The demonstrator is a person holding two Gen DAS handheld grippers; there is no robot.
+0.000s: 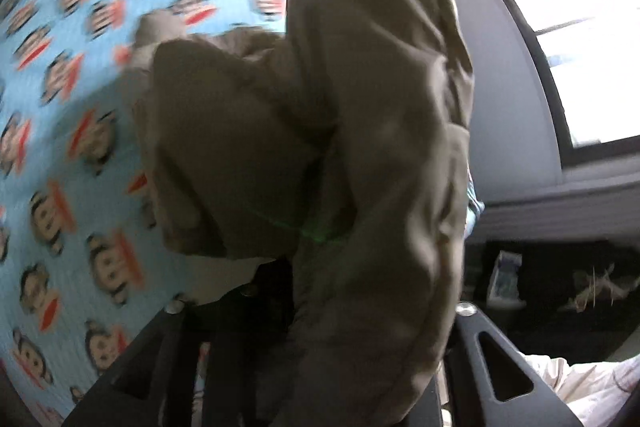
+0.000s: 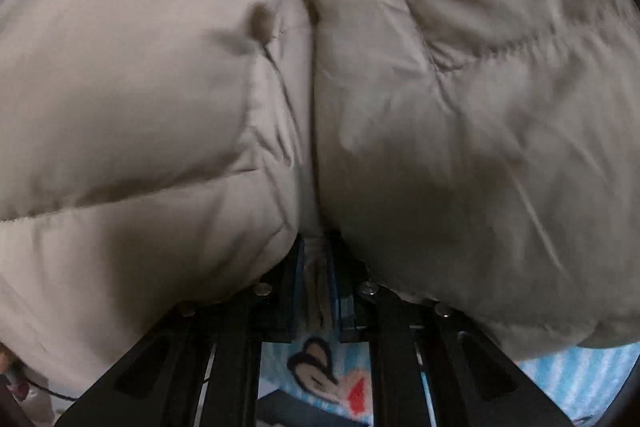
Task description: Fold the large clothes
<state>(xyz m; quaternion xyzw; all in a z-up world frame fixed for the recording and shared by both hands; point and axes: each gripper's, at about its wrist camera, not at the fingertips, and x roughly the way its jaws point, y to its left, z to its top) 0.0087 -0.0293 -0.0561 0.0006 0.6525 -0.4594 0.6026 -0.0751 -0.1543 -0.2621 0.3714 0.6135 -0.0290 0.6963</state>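
In the left wrist view, a thick fold of the puffy beige quilted jacket [image 1: 360,155] rises straight out of the left gripper [image 1: 320,339] and fills the middle of the picture, looking dull olive in the shade. The gripper's black fingers [image 1: 504,367] stand a moderate way apart with the padded cloth bunched between them, though the fabric hides the pads, so whether they press on it cannot be told. Behind the jacket lies a light blue bedspread printed with monkey faces [image 1: 80,67], and a bright window [image 1: 576,27] sits at the right. In the right wrist view, the jacket [image 2: 160,87] bulges in two pale lobes across nearly the whole frame. The right gripper [image 2: 318,291] has its jaws drawn narrow, pinching a thin seam of the jacket between the blue pads [image 2: 332,287]. Below the fingers, a strip of the blue bedspread [image 2: 320,375] shows.
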